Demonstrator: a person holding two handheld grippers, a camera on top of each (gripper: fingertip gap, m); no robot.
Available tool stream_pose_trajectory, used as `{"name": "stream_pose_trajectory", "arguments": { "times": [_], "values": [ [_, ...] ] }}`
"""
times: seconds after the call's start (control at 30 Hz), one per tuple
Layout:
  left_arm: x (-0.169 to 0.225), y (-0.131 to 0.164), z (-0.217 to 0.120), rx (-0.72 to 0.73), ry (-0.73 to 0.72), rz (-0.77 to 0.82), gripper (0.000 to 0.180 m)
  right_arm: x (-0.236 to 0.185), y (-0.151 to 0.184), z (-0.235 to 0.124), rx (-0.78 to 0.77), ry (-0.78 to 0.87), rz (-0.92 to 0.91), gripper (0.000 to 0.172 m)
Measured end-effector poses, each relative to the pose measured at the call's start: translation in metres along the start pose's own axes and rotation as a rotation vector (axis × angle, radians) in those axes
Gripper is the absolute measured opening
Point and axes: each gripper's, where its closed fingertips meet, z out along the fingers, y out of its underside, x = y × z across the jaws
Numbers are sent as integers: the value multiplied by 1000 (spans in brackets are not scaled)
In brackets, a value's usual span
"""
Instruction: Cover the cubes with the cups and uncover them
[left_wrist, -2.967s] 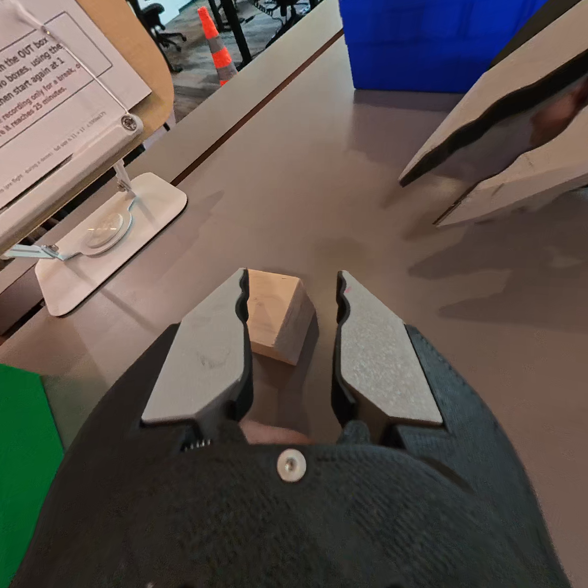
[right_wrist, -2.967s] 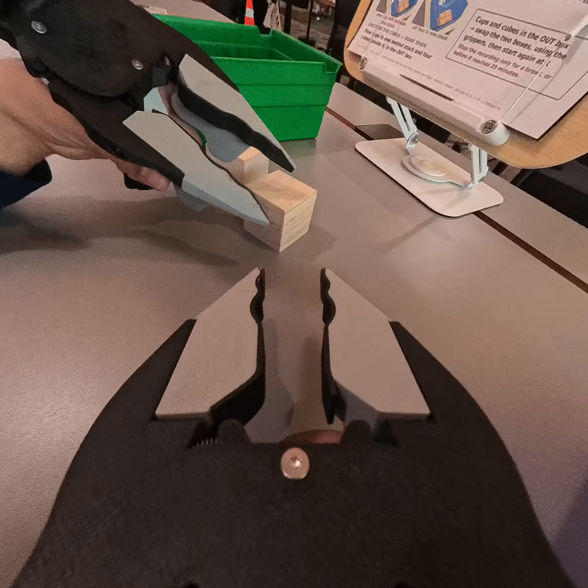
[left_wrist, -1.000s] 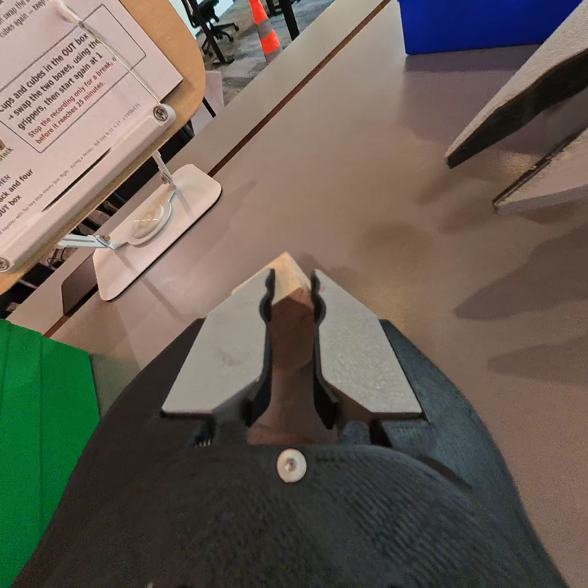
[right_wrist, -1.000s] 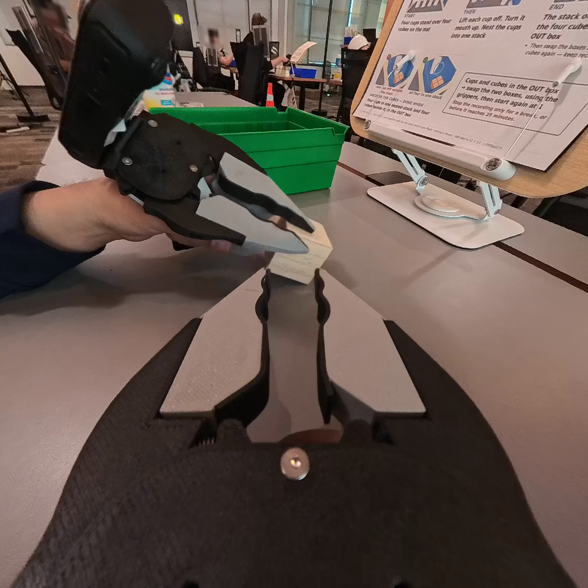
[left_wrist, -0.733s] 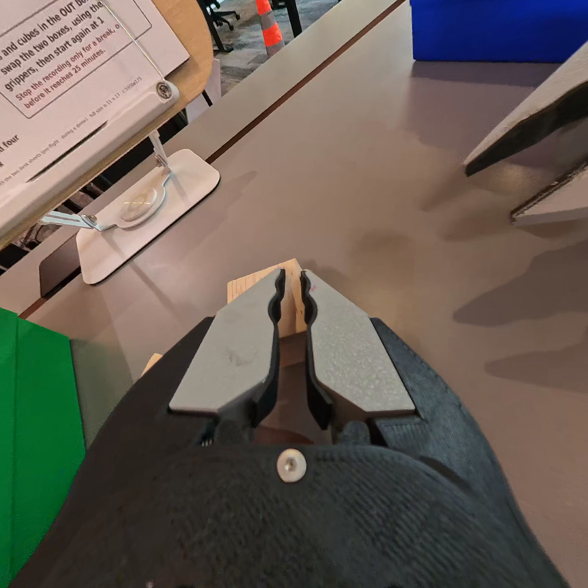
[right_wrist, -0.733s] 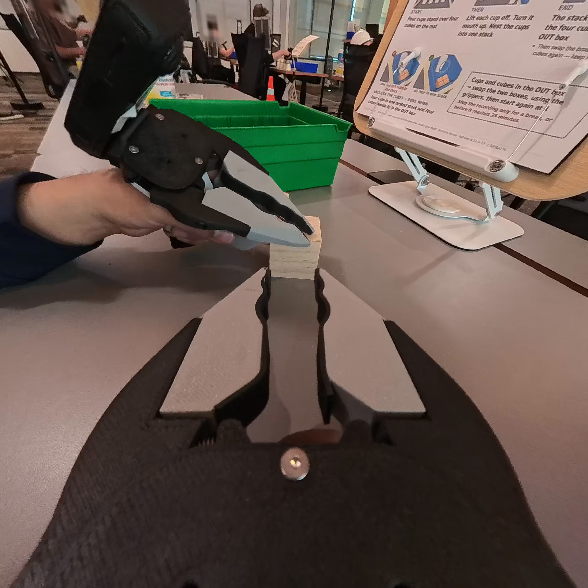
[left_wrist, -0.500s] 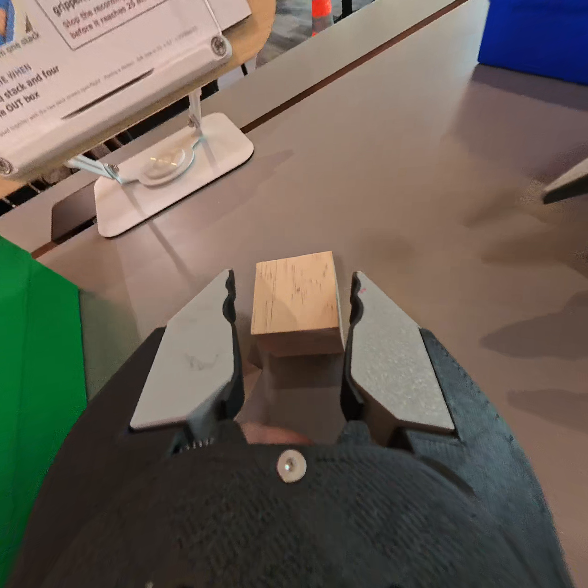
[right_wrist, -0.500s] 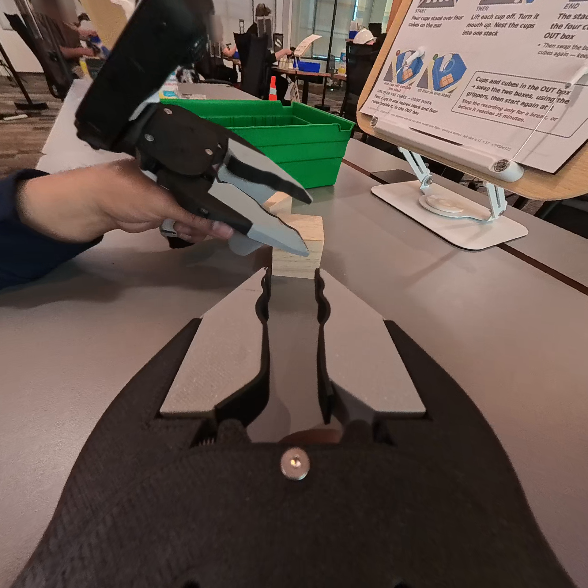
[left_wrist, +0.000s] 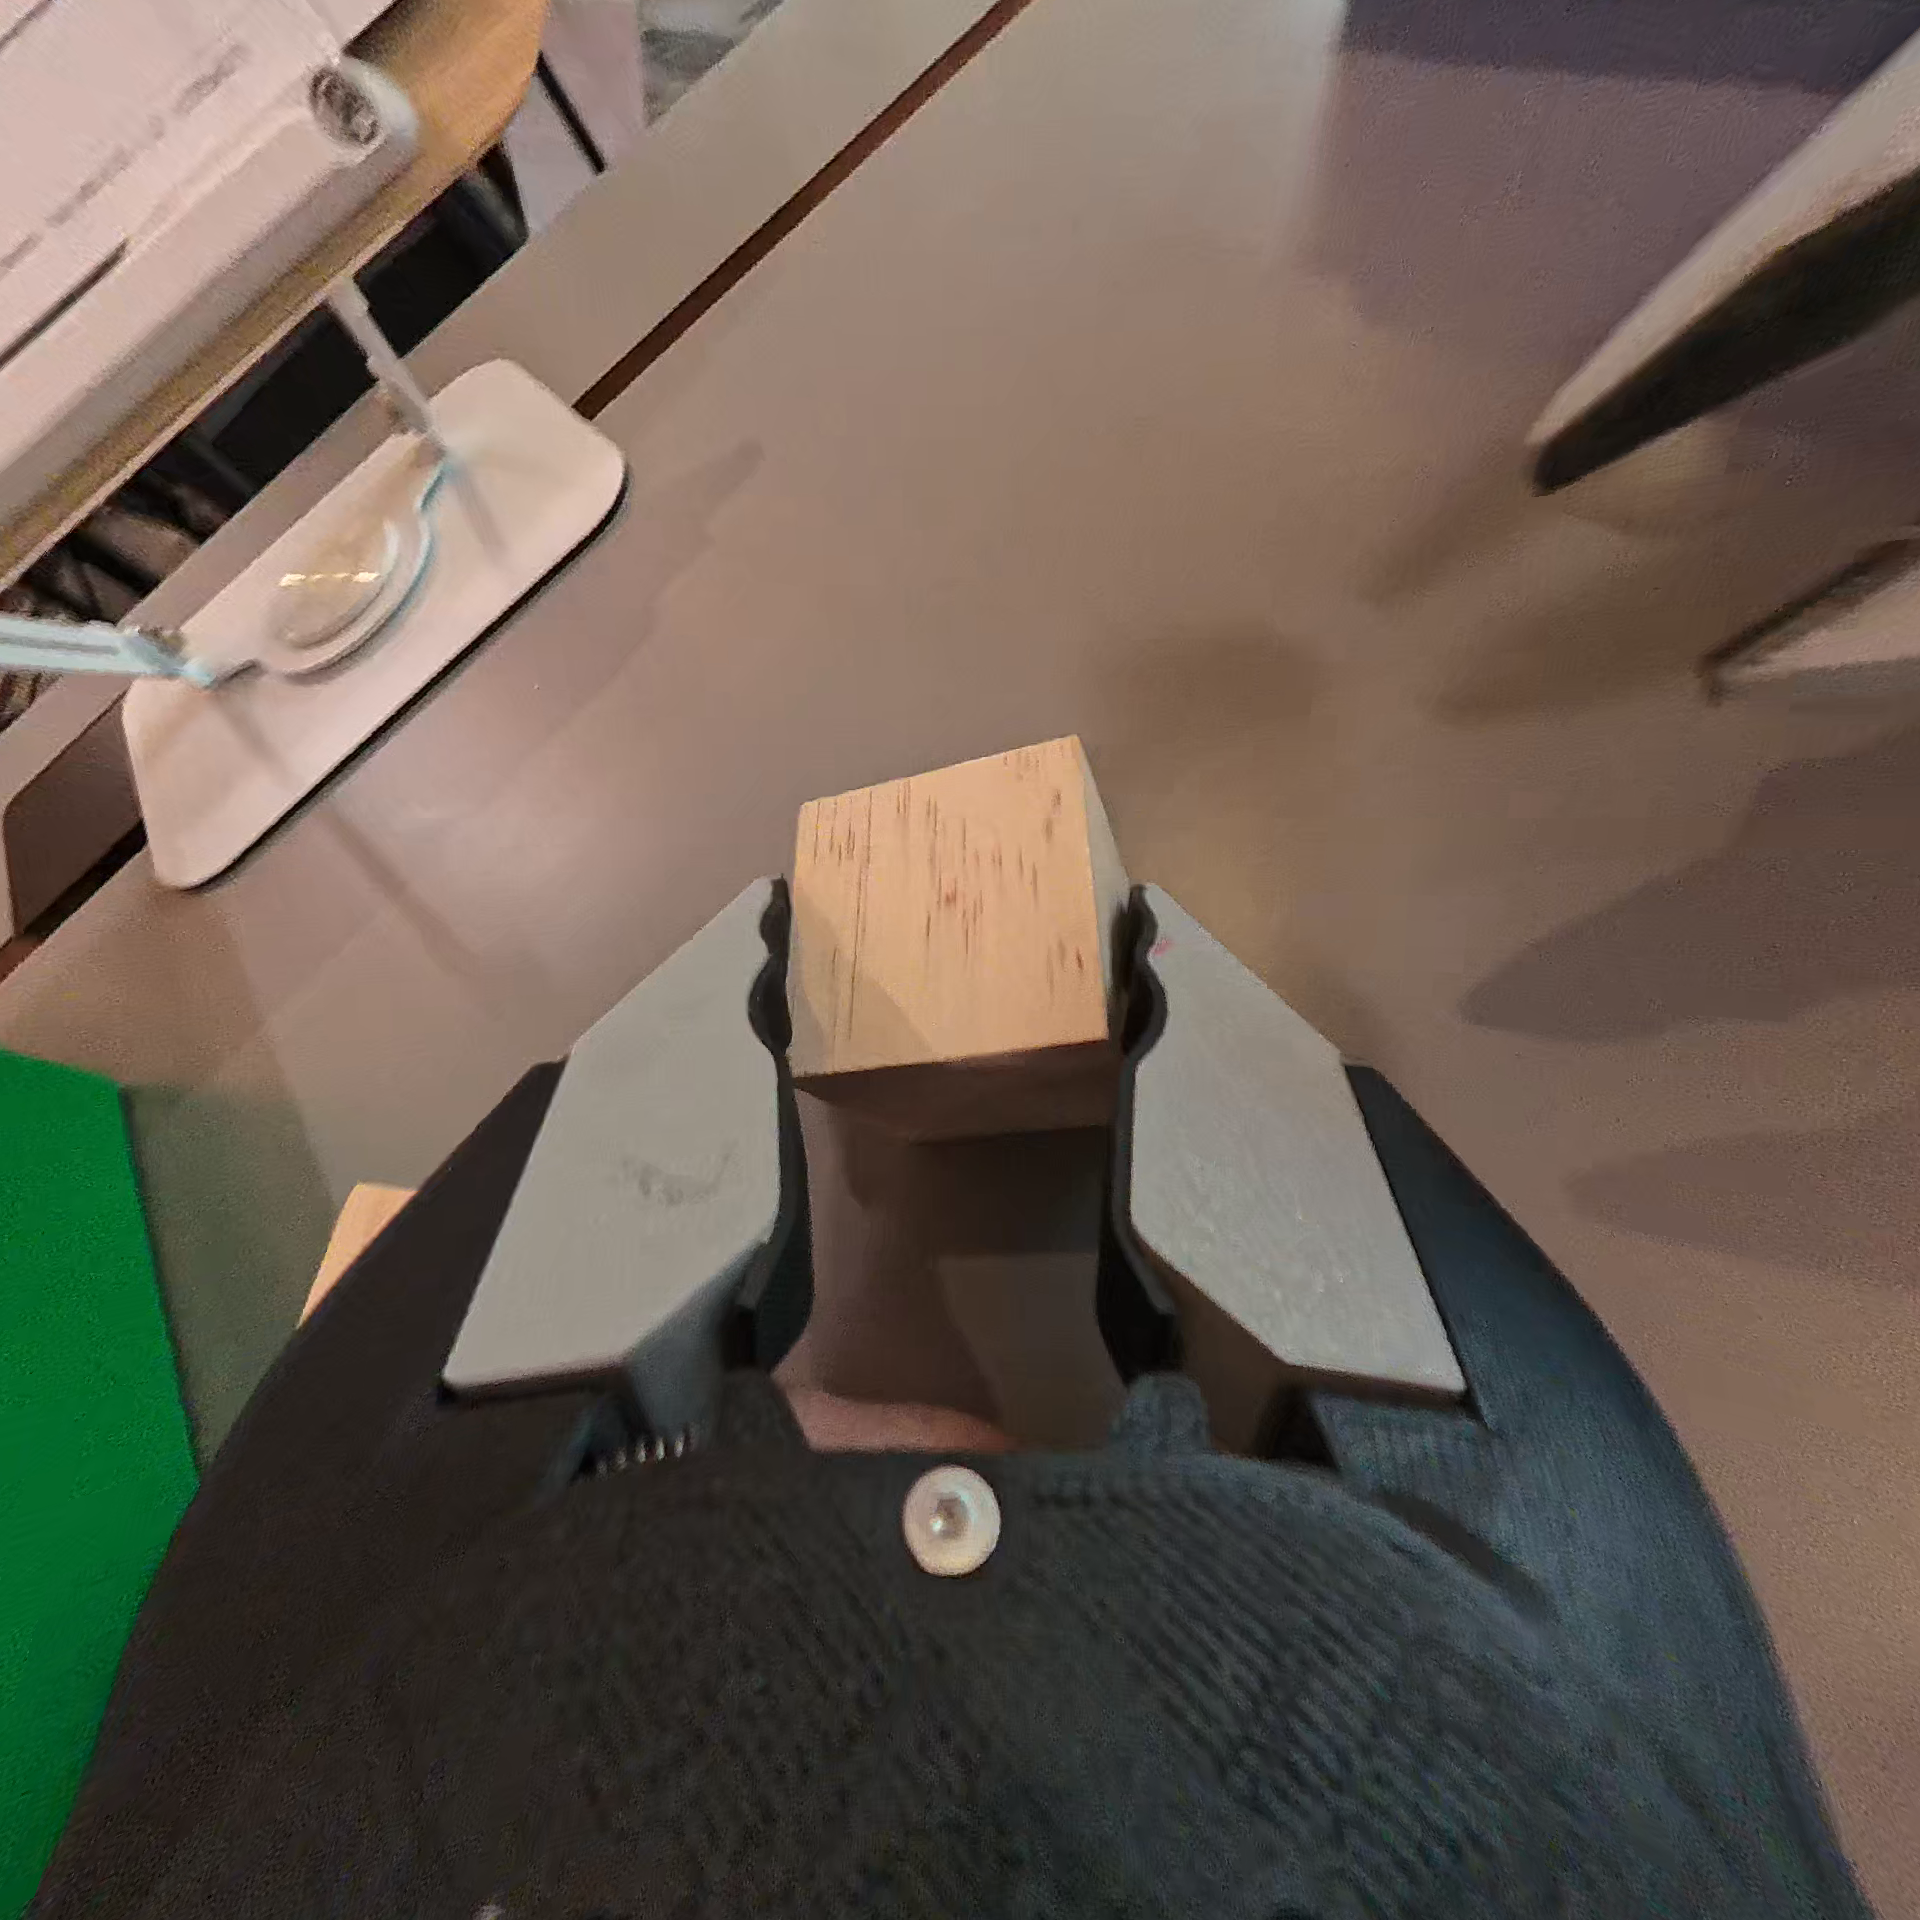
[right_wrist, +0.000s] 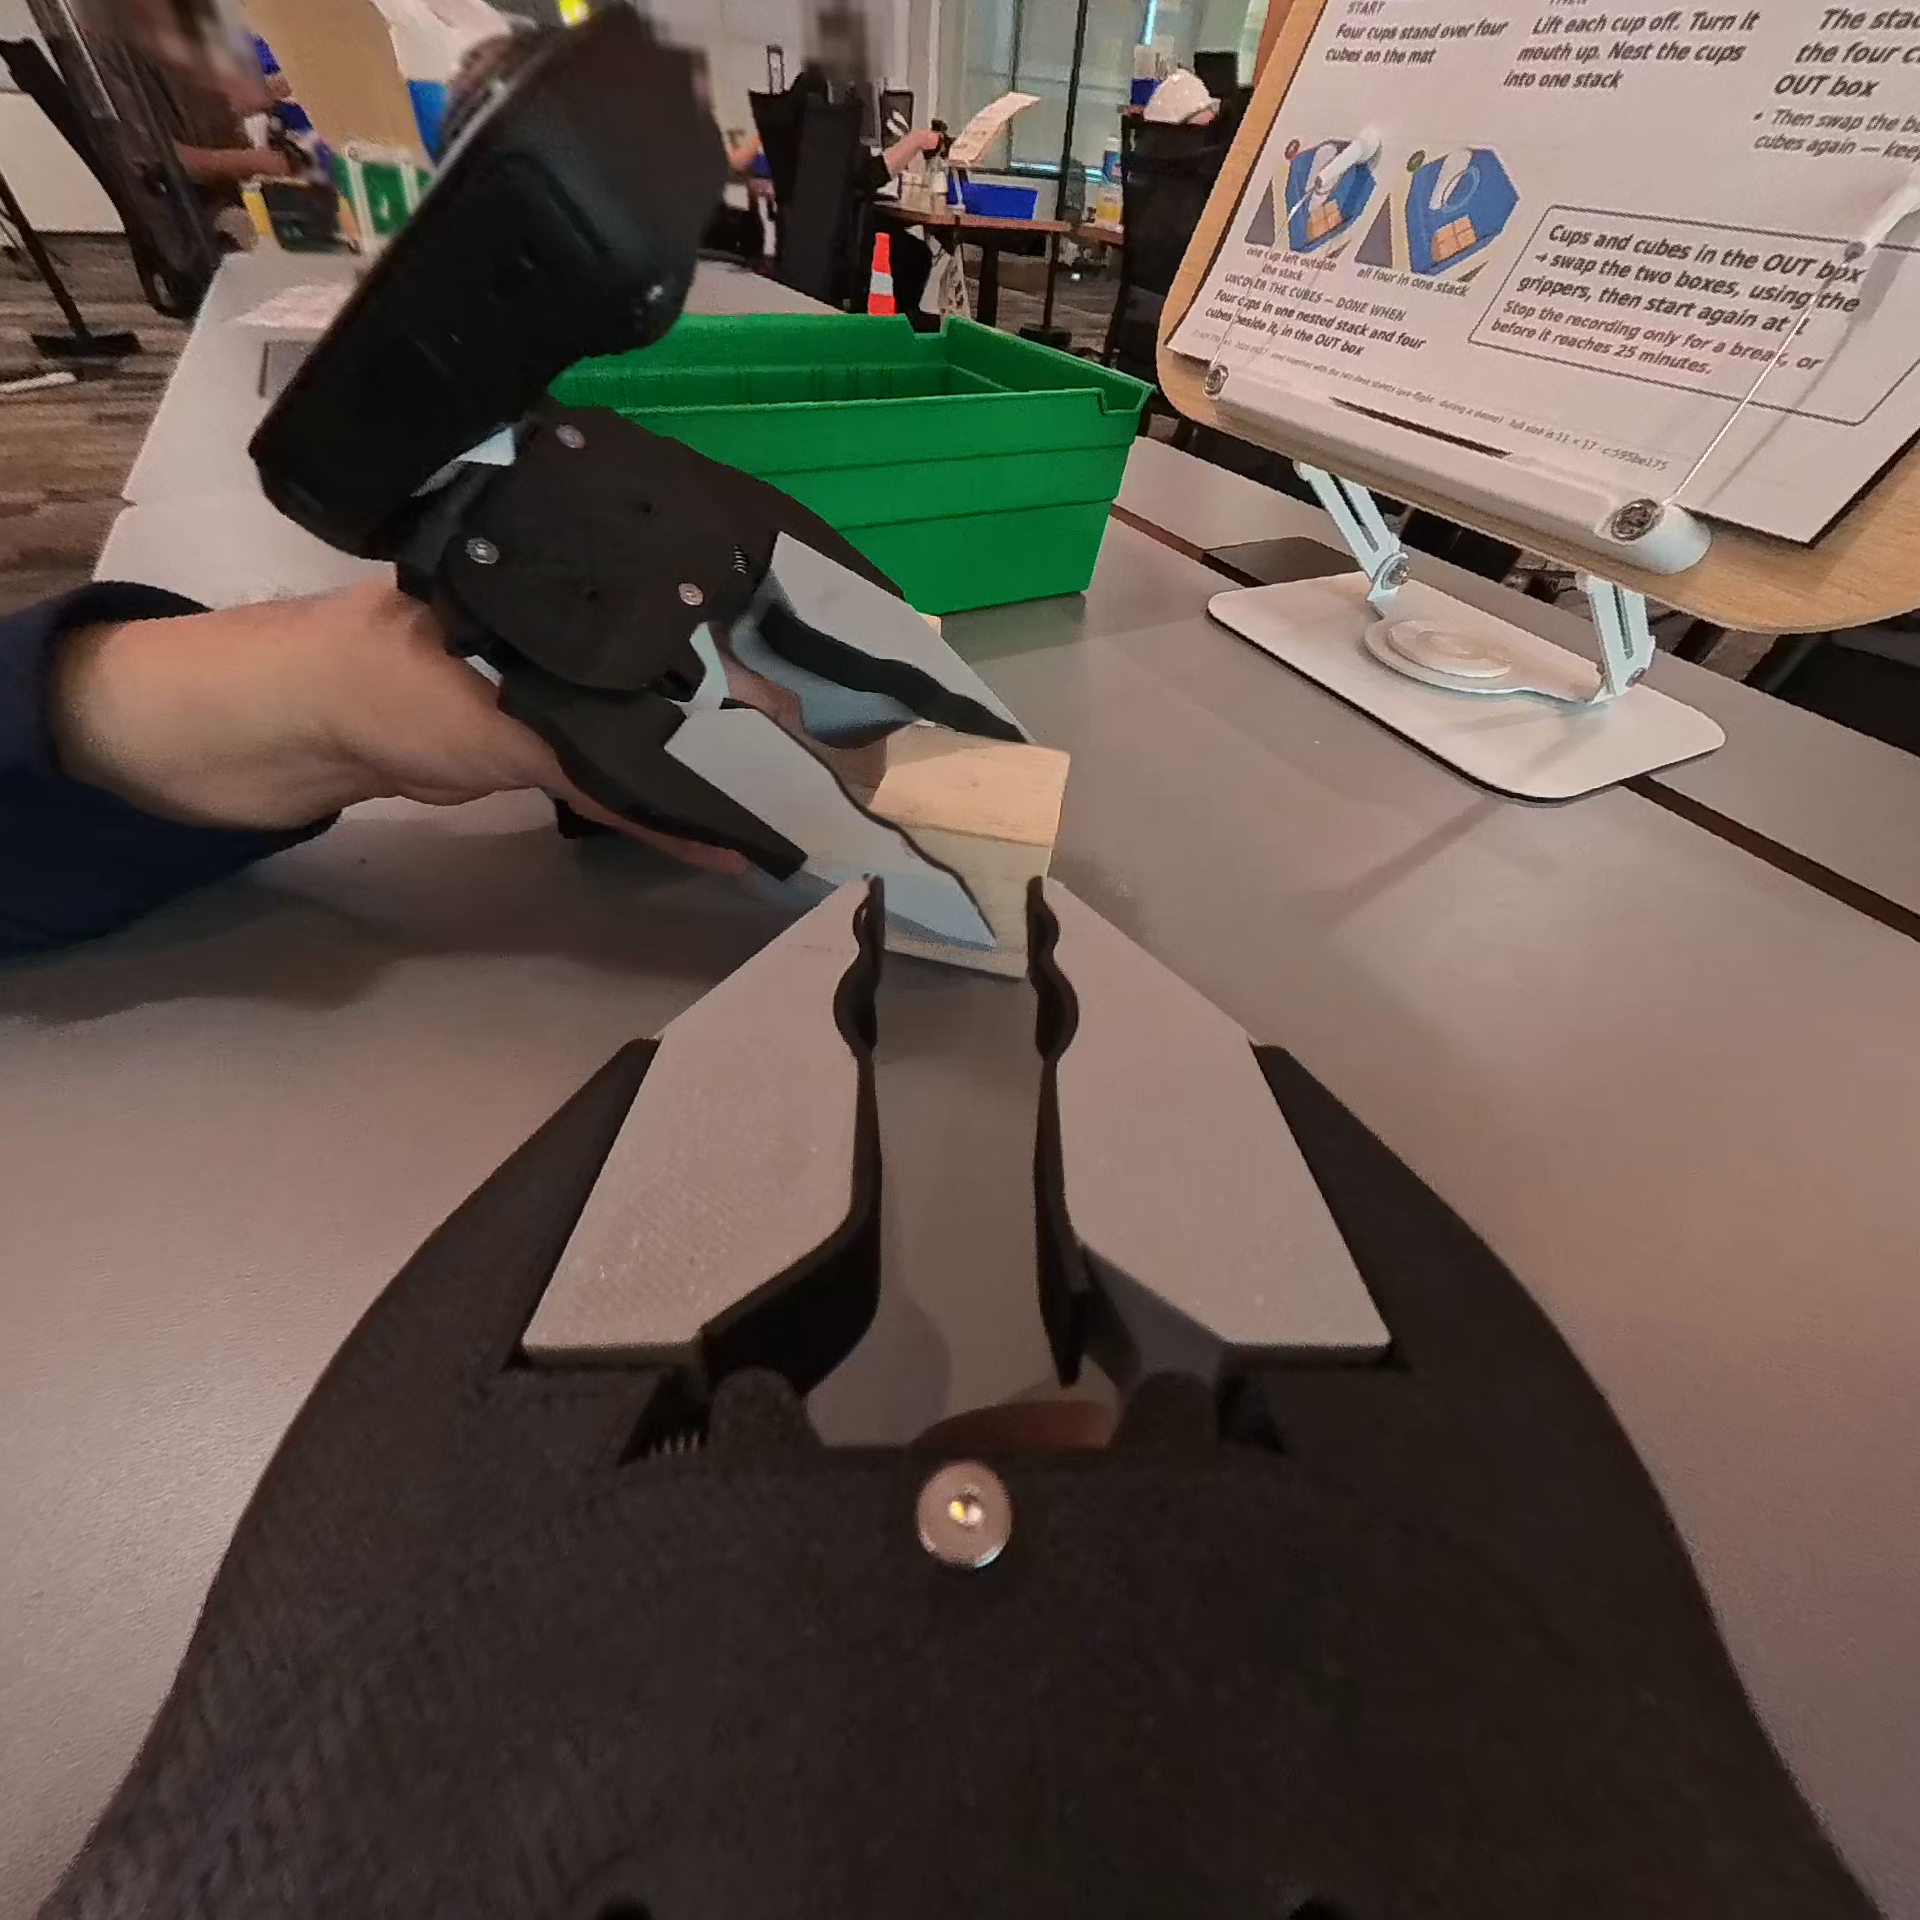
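Note:
A light wooden cube (left_wrist: 951, 914) stands on the grey table (left_wrist: 1039, 468). My left gripper (left_wrist: 951, 904) straddles it and both pads press its left and right faces. The right wrist view shows the same cube (right_wrist: 987, 810) resting on the table with the left gripper (right_wrist: 1003, 831) angled down over it from the left. My right gripper (right_wrist: 951, 894) hovers low just in front of the cube, its jaws a narrow gap apart with nothing between them. Its fingers (left_wrist: 1766, 270) show at the upper right of the left wrist view. A second cube's corner (left_wrist: 353, 1236) peeks out under my left gripper.
A green bin (right_wrist: 935, 468) stands behind the cube and shows as a green edge (left_wrist: 62, 1351) in the left wrist view. An instruction board on a white stand (right_wrist: 1475, 686) is at the right rear. A person's hand (right_wrist: 312, 707) holds the left gripper.
My left gripper, nearly shut over the cube's top edge a second ago, opened wide, dropped around the cube and closed onto its sides. The right gripper stayed where it was.

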Motion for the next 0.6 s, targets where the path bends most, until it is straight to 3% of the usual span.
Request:
{"name": "stream_pose_trajectory", "arguments": {
  "times": [0.07,0.13,0.2,0.3,0.43,0.6],
  "values": [
    [-1,-12,-4,58,-36,55,63,3,3,-1,-17,-4,48,25],
    [0,-33,-14,176,-108,214,63,12,8,-1,-50,2,140,30],
    [6,-52,-27,292,-195,372,63,19,13,-2,-70,-23,277,51],
    [34,-71,-43,452,-151,526,63,9,0,-7,5,-221,525,68],
    [66,-77,-58,572,-30,598,63,9,-20,-20,127,-405,762,72],
    [86,-83,-69,645,39,617,62,-16,-13,-17,41,-509,728,57]
  ]
}}
